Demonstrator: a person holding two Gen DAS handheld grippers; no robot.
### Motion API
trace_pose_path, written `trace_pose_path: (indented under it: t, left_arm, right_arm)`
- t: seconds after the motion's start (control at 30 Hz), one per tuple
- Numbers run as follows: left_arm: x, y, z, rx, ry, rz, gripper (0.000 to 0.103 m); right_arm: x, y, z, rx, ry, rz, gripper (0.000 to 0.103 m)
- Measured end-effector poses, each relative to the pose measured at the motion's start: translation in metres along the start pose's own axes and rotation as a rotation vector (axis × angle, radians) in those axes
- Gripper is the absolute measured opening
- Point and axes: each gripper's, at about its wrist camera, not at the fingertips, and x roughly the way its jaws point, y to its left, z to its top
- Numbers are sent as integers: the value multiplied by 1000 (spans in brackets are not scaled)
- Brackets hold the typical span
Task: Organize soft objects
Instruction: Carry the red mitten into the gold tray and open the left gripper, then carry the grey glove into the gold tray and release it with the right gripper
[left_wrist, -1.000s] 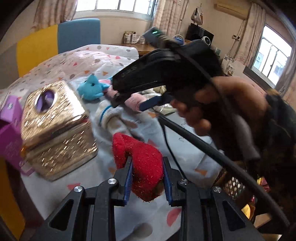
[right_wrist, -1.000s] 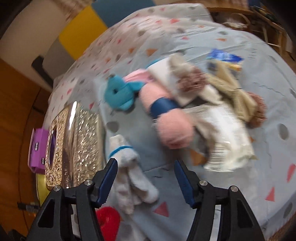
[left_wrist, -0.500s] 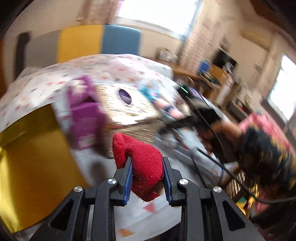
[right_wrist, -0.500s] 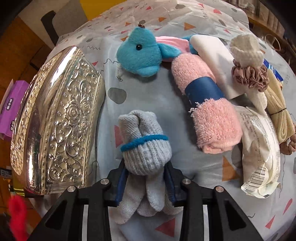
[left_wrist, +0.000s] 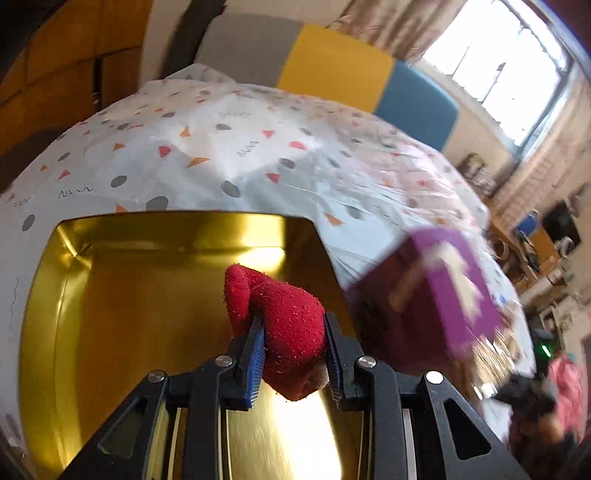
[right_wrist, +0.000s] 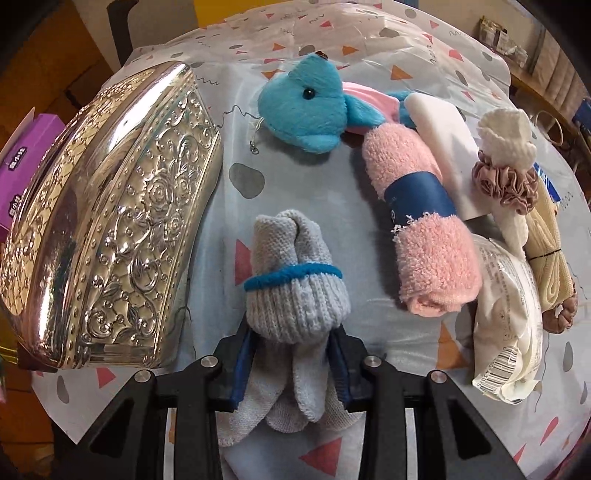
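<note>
Your two grippers each clamp a soft item: red over the gold tray, grey beside the silver box.

Your left gripper (left_wrist: 293, 350) has its jaws nearly closed on the red sock (left_wrist: 280, 321), which is in front of the bare floor of the gold tray (left_wrist: 110, 295); the tray's far rim lies at 12 o'clock, the patterned tablecloth (left_wrist: 258, 147) beyond it, and a blurred purple box (left_wrist: 443, 295) sits at 3 o'clock. Your right gripper (right_wrist: 291, 362) pinches the grey sock bundle (right_wrist: 295, 295) just below its blue band; the bundle's lower end is hidden behind the fingers. The embossed silver box (right_wrist: 110, 221) stands near at 9 o'clock, the pink rolled towel (right_wrist: 417, 229) at 2 o'clock, the blue plush toy (right_wrist: 306, 110) at 12. White packets at 3 o'clock overlap and are hard to separate.
</note>
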Motion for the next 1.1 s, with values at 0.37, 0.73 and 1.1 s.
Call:
trace_pose_path:
  t: [0.37,0.73,1.1]
  left_arm:
    - [51,-2,49,-21,-20,58,70]
    - [-18,12,-21,1,-80,153,71]
    - [-59,32,-84,-33,-58,208,71]
  right_arm:
    - [-2,1,-1,-20,-5,-2,37]
    - [-3,15,3,-27,-15,-7,37]
    - [-12,-9,22,35,-38,-13,31]
